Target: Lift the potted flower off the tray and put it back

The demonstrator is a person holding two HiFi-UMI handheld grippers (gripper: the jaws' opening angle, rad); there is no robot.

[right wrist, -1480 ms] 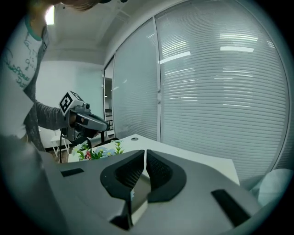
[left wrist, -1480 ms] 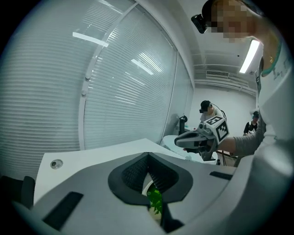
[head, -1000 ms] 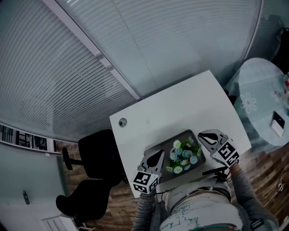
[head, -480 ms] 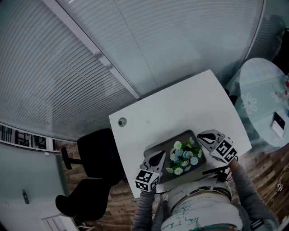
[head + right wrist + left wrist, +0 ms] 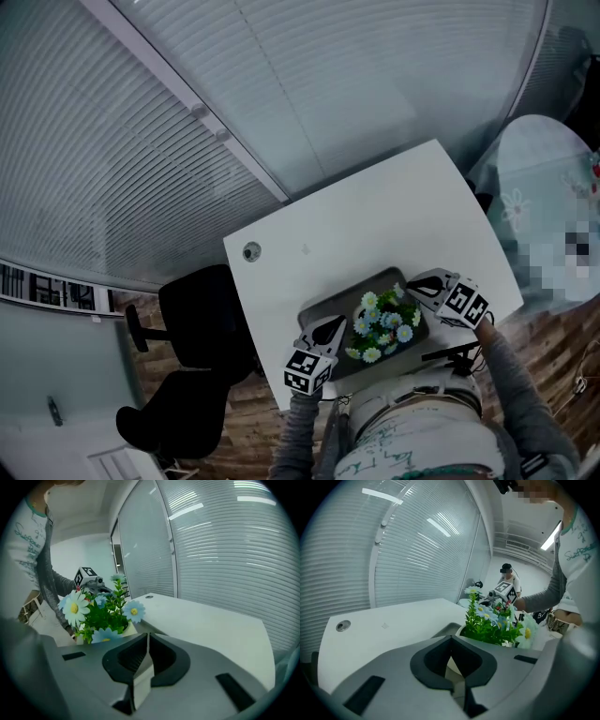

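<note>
The potted flower (image 5: 382, 324), green leaves with blue and white daisies in a pale pot, stands on the grey tray (image 5: 349, 302) near the front of the white table (image 5: 356, 225). My left gripper (image 5: 330, 327) is at the tray's left end, jaws shut and empty, pointing at the plant (image 5: 493, 620) from just short of the pot. My right gripper (image 5: 418, 287) is at the tray's right end, also shut with nothing in it, facing the flowers (image 5: 101, 609). Each gripper shows across the plant in the other's view: the right gripper (image 5: 504, 588) and the left gripper (image 5: 85, 578).
A round cable grommet (image 5: 251, 251) sits at the table's far left corner. Black office chairs (image 5: 192, 309) stand left of the table. A round glass table (image 5: 539, 187) is at the right. Window blinds run behind the table.
Both grippers have sunk toward the tray's two ends and tipped further down. Their jaws stayed shut. The pot has not moved.
</note>
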